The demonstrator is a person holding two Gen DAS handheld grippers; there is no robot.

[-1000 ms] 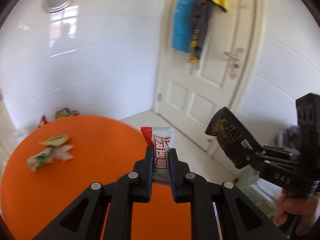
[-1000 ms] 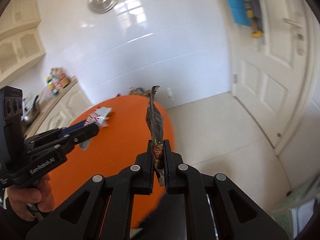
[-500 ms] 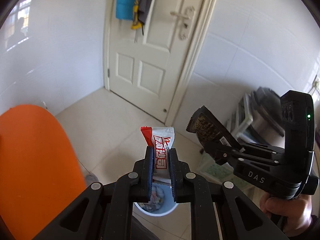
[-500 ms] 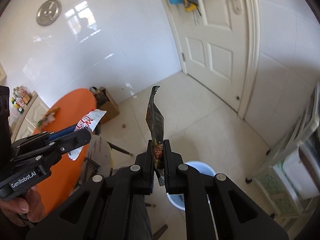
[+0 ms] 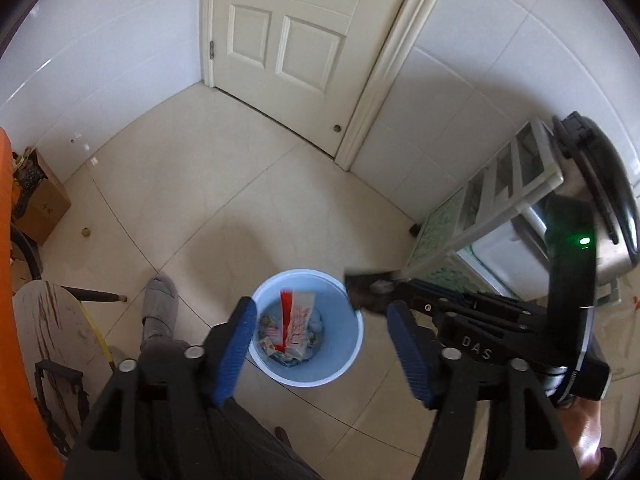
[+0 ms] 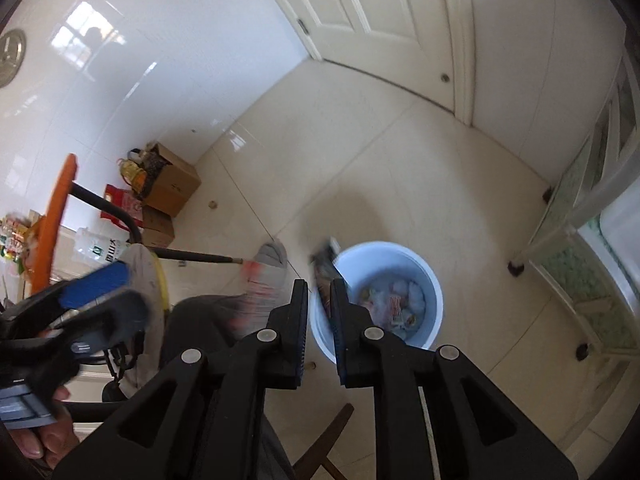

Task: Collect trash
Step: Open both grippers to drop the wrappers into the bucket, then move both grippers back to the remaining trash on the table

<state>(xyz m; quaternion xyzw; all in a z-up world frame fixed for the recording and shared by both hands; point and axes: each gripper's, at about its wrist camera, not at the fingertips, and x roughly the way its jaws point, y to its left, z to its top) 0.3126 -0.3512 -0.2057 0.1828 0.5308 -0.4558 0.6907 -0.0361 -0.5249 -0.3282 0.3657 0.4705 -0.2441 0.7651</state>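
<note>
jaws of the left gripper point(image 5: 320, 344) stand wide apart above the blue bin point(image 5: 352, 344), and the red and white wrapper point(image 5: 294, 320) is over the trash in it. right gripper point(image 6: 320, 292) jaws are slightly apart, with the dark wrapper point(image 6: 323, 264) blurred between them by the bin rim point(image 6: 436, 292).

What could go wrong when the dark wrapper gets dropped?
The dark wrapper between the right gripper fingers hangs over the blue bin rim, not its middle, so it may land on the floor. The person's foot is close beside the bin and might bump it.
</note>
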